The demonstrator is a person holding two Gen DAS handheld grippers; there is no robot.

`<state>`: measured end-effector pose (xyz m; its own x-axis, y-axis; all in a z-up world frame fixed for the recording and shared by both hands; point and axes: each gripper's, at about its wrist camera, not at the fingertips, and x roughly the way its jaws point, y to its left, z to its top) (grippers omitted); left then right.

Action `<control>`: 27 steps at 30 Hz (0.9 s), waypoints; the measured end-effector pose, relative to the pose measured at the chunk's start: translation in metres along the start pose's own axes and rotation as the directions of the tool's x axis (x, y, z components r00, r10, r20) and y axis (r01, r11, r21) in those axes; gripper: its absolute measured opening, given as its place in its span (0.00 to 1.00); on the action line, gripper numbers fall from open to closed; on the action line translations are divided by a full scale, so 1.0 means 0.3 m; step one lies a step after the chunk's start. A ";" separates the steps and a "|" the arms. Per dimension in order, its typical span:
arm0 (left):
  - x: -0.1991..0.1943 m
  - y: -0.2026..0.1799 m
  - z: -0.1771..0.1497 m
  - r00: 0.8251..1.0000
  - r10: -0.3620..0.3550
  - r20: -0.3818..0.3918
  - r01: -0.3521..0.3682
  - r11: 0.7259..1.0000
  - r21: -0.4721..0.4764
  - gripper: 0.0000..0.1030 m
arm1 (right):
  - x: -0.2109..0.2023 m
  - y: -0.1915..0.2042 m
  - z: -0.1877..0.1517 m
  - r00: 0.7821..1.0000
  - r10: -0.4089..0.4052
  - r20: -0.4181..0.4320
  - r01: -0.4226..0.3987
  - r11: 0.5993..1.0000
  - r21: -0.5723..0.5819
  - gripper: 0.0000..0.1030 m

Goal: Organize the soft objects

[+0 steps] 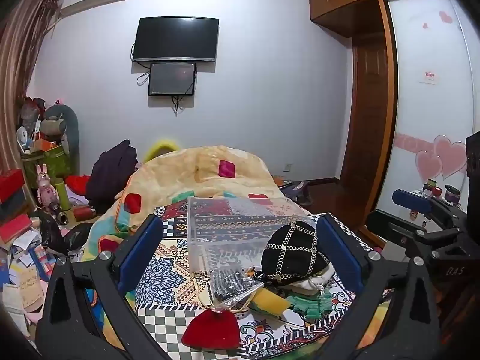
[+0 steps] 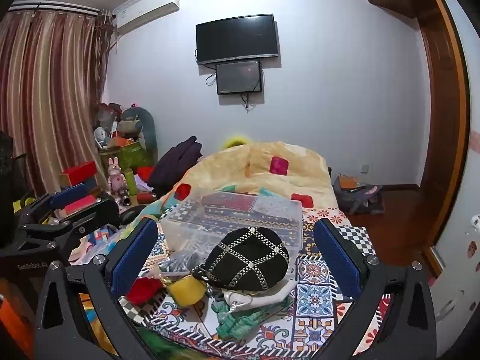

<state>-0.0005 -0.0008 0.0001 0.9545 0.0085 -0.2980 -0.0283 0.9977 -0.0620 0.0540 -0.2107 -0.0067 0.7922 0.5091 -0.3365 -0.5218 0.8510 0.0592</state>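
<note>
The bed fills the lower half of both views, covered in a patterned patchwork sheet, with a yellow blanket heaped at its far end. The bed's right edge drops to bare wooden floor with open room along the wardrobe; the left edge borders a floor crowded with boxes, papers and toys.

On the sheet sits a clear plastic box, open at the top, its long side running across the bed. There is free sheet to its left and right.

Just in front of the box lies the pile of soft things. The black hat with its silver lattice sits on top, dome up, its long axis angled from near left to far right, leaning against the box's near wall. Under it, white cloth and a green knitted piece spread toward the viewer. To the left lie a clear bag of dark items, a yellow pouch and a red pouch, the last nearest the front edge.

The left gripper hangs over the pile with its blue pads spread wide, nothing between them. The right gripper is likewise spread wide, framing the hat without touching it.
</note>
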 end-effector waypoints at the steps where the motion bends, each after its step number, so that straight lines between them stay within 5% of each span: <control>1: -0.001 -0.002 0.000 1.000 0.006 0.004 -0.006 1.000 0.004 1.00 | -0.001 0.000 0.000 1.000 0.000 0.002 0.000 1.000 0.000 1.00; 27: -0.021 -0.012 0.002 1.000 -0.011 0.023 0.011 1.000 0.011 1.00 | -0.023 0.003 0.014 1.000 0.017 0.025 -0.018 1.000 0.020 1.00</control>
<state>-0.0061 -0.0045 0.0028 0.9614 -0.0012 -0.2752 -0.0144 0.9984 -0.0547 0.0493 -0.2130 -0.0004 0.7907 0.5267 -0.3120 -0.5293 0.8443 0.0836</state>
